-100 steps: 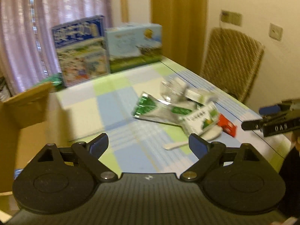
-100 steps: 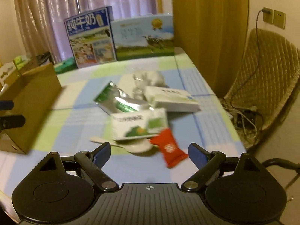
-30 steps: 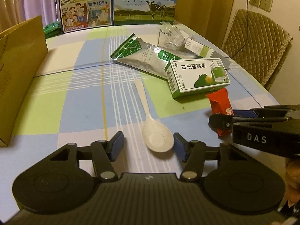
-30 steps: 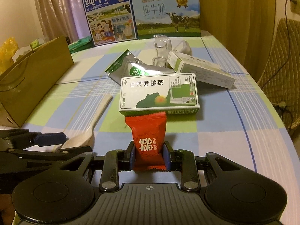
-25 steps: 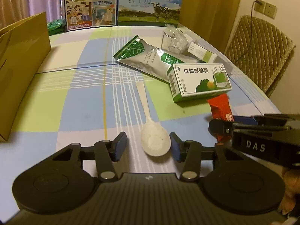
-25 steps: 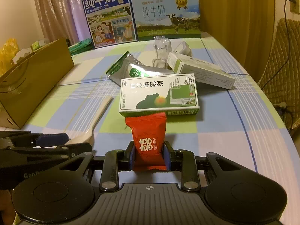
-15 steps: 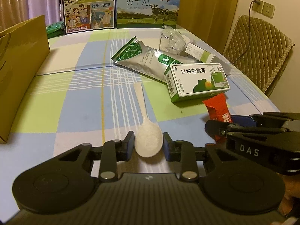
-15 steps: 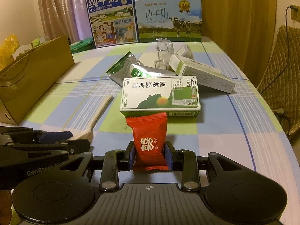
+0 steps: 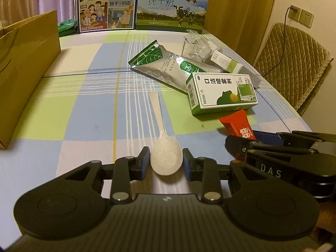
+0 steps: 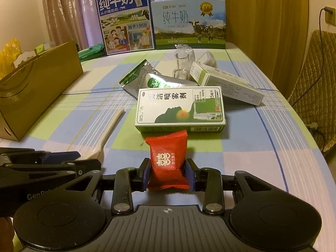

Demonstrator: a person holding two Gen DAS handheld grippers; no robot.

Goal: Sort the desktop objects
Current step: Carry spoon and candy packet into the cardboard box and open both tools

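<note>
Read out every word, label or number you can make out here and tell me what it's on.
"纯牛奶", "始于1956": blue milk carton.
"纯牛奶", "PURE MILK": pale blue milk box.
"口洁喷雾剂": green and white spray box; its small print is too small to read.
"囍": red candy packet.
"DAS": right gripper.

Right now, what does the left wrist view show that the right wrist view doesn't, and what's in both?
Only the left wrist view shows the spoon's bowl between the left claw pads.

Only the right wrist view shows the right claw pads pressed on the red candy packet, and a yellow bag beyond the cardboard box.

Both show the green-and-white spray box, the foil pouch, the two milk cartons and the checked tablecloth.
</note>
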